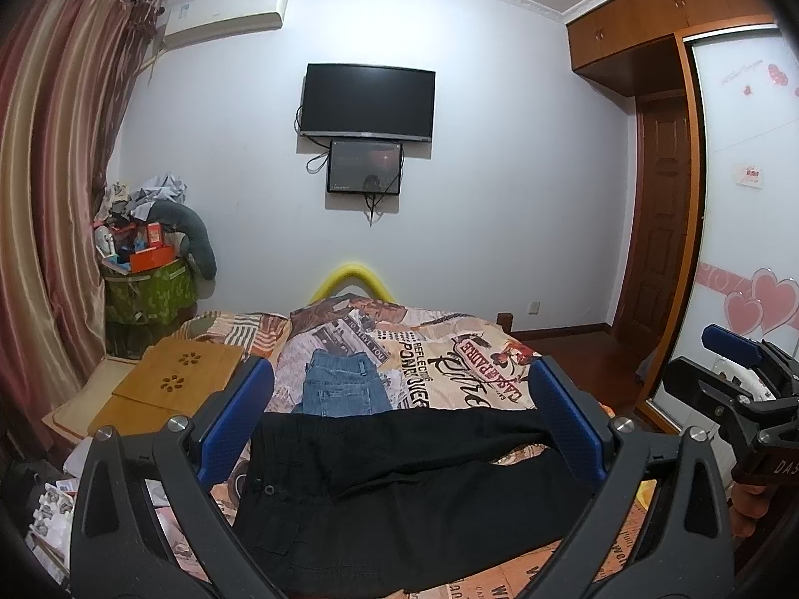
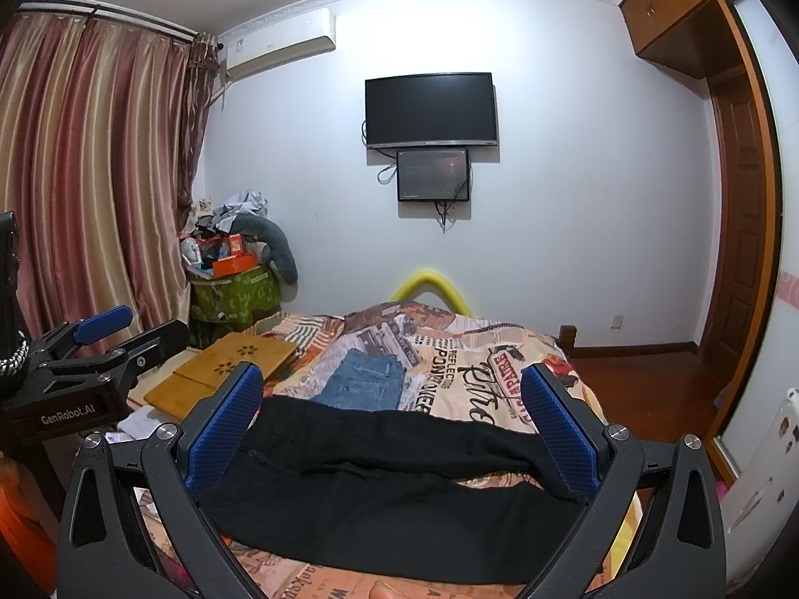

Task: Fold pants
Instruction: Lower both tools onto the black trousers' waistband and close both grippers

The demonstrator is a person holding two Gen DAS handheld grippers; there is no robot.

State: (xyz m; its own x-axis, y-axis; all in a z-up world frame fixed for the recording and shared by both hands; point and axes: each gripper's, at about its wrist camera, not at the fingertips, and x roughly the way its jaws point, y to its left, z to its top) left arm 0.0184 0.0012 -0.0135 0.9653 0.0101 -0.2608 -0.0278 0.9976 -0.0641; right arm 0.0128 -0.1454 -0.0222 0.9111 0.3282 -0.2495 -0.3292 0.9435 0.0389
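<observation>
Black pants (image 1: 399, 489) lie spread across the near end of the bed, legs side by side running right, waist and button at the left. They also show in the right wrist view (image 2: 399, 494). My left gripper (image 1: 402, 419) is open, held above the pants, touching nothing. My right gripper (image 2: 392, 419) is open too, above the pants and empty. It shows at the right edge of the left wrist view (image 1: 739, 374). The left gripper shows at the left of the right wrist view (image 2: 100, 344).
Folded blue jeans (image 1: 344, 387) lie on the printed bedspread (image 1: 459, 364) beyond the pants. A wooden lap tray (image 1: 175, 384) sits at the bed's left. A cluttered green bin (image 1: 150, 289), curtains, wall TV (image 1: 367, 102) and wardrobe (image 1: 739, 199) surround the bed.
</observation>
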